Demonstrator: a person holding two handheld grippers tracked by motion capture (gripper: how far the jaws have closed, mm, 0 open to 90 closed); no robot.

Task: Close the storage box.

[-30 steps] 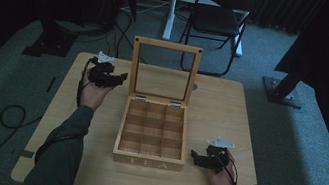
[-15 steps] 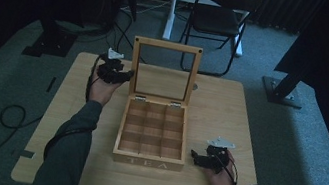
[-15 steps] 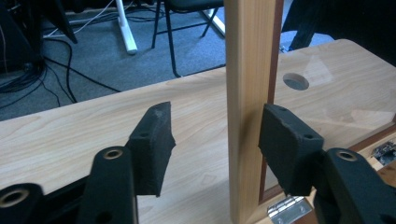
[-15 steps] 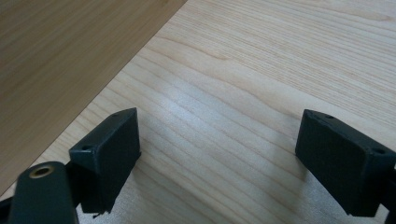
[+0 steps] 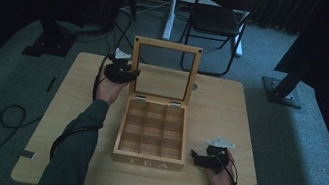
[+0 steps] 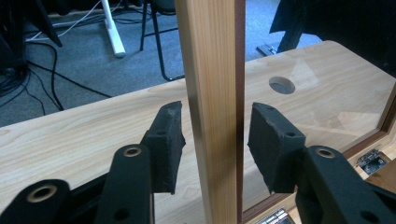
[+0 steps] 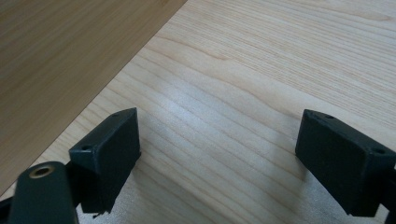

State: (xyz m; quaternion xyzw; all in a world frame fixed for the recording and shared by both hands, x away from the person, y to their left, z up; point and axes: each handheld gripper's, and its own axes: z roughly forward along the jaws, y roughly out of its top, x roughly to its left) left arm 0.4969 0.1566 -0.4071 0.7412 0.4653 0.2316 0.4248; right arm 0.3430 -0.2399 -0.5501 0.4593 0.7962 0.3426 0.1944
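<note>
While just closing in, straddles the left upright of the lid (image 6: 208,70) with the left claw (image 6: 215,140): one black pad (image 6: 167,140) on each side of the wood, a thin gap at either face, so spread a little and not yet pinching. Points that claw level, across the upright, with the left hand (image 5: 111,88) behind it at the back left corner of the box (image 5: 148,161). Shows, past the pads, a clear pane set in the wooden frame, a metal hinge (image 6: 373,161) at the foot of the lid, and through the pane a round hole (image 6: 281,85) in the pale worktop (image 5: 230,108).

Finds the lid standing upright at the back edge of the box, which sits in the middle of the worktop, open, split into small square compartments, lettered TEA on the front wall.

Rests the right claw (image 7: 217,154) low over bare worktop just beside the front right corner of the box, jaws spread wide with nothing but wood grain between them, tips towards the box wall, apart from it. Grips it from behind with the right hand (image 5: 220,175), cable (image 5: 234,177) looping at the wrist.

Beyond the worktop: grey carpet (image 5: 293,159) and a black folding chair (image 5: 220,20) at the far side.
</note>
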